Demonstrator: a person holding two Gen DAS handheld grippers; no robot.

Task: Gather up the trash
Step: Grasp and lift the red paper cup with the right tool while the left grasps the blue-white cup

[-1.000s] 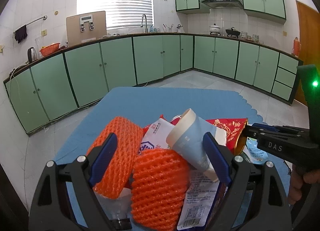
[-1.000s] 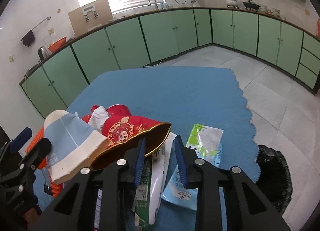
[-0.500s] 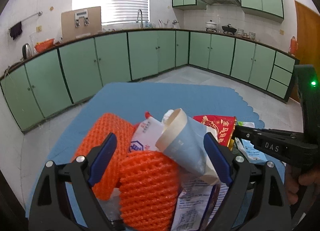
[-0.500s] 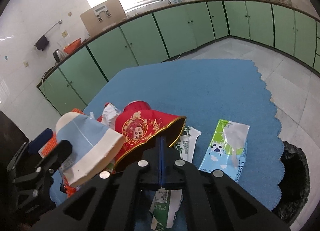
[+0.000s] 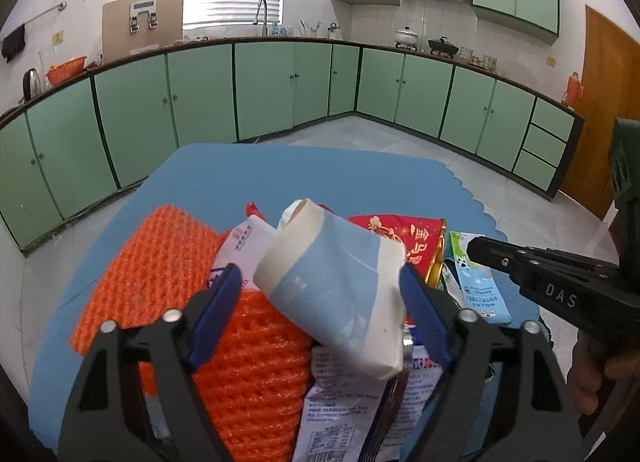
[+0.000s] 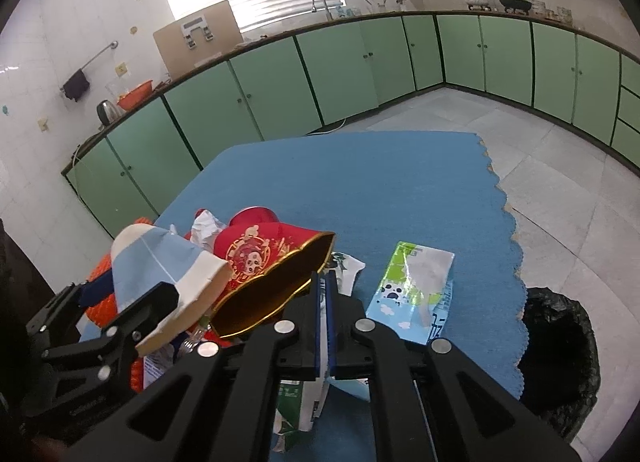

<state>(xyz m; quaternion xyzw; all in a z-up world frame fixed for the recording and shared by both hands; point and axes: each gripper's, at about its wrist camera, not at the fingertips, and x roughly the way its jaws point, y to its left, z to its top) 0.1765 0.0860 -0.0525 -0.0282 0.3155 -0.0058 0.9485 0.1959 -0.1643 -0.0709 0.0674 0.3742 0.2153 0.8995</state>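
Note:
On the blue mat (image 5: pixel 280 170) lies a heap of trash. My left gripper (image 5: pixel 320 294) points down at it, jaws closing, with a blue-and-white paper cup (image 5: pixel 332 286) lying on its side between the pads. Its right pad touches the cup's end and the left pad stands just clear, so the jaws are open. Orange foam netting (image 5: pixel 160 262) lies under and left of the cup. My right gripper (image 6: pixel 325 280) is shut on a flattened green-and-white carton (image 6: pixel 346 266), beside the gold rim of a red paper bowl (image 6: pixel 264 254). The right gripper (image 5: pixel 478 250) also shows at the left view's right edge.
A blue milk pouch (image 6: pixel 416 290) lies on the mat (image 6: pixel 360 182) right of my right gripper. A bin lined with a black bag (image 6: pixel 560 362) stands on the floor off the mat's right edge. Green cabinets (image 6: pixel 340 74) run along the walls.
The right gripper's jaws went from open to shut on the green-and-white carton. The left gripper moved in closer over the cup and its jaws narrowed.

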